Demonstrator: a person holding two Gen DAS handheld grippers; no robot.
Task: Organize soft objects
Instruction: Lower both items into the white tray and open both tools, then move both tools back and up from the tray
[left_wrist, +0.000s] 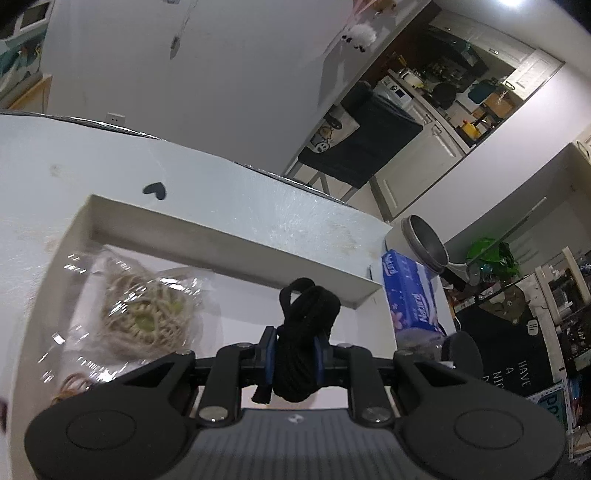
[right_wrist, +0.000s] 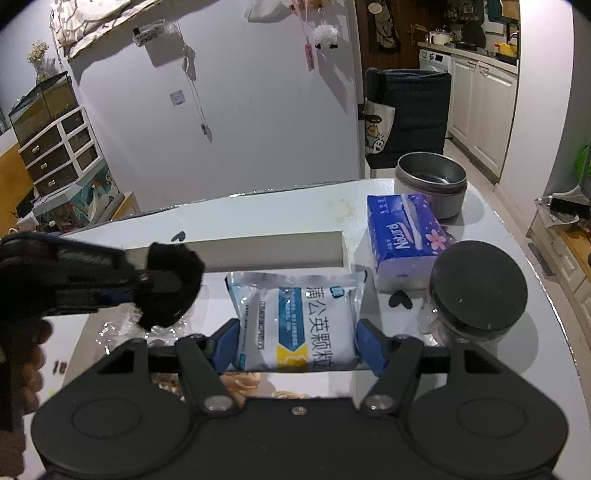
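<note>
clenched between my left gripper's (left_wrist: 294, 354) blue pads is a bundle of black cord (left_wrist: 304, 332), looped top sticking up past the fingertips. it hangs over the white tray (left_wrist: 229, 236), above the tray's bare floor. from the right wrist view the same left gripper (right_wrist: 168, 282) comes in from the left edge with the dark bundle (right_wrist: 173, 284) bunched at its tip, and a hand (right_wrist: 29, 354) shows below it.

my right gripper (right_wrist: 297, 345) grasps a pale blue-and-white sachet pack (right_wrist: 295, 321) across its width, pads pressed on both sides, jaws fairly wide. the pack sits over the tray's right part, just short of the far wall (right_wrist: 273, 251).

further out in the tray, on its left: a clear bag of beige twine (left_wrist: 147, 314), touching the floor, and some rubber bands (left_wrist: 72, 387) nearer the corner.

outside the tray, to the right: blue tissue pack (right_wrist: 402, 236) just beside the tray wall, black-lidded jar (right_wrist: 478, 286) in front of it, grey metal pot (right_wrist: 430, 182) behind. all on the white table (left_wrist: 110, 158). small black heart mark (left_wrist: 155, 190) on the tabletop beyond the tray.
</note>
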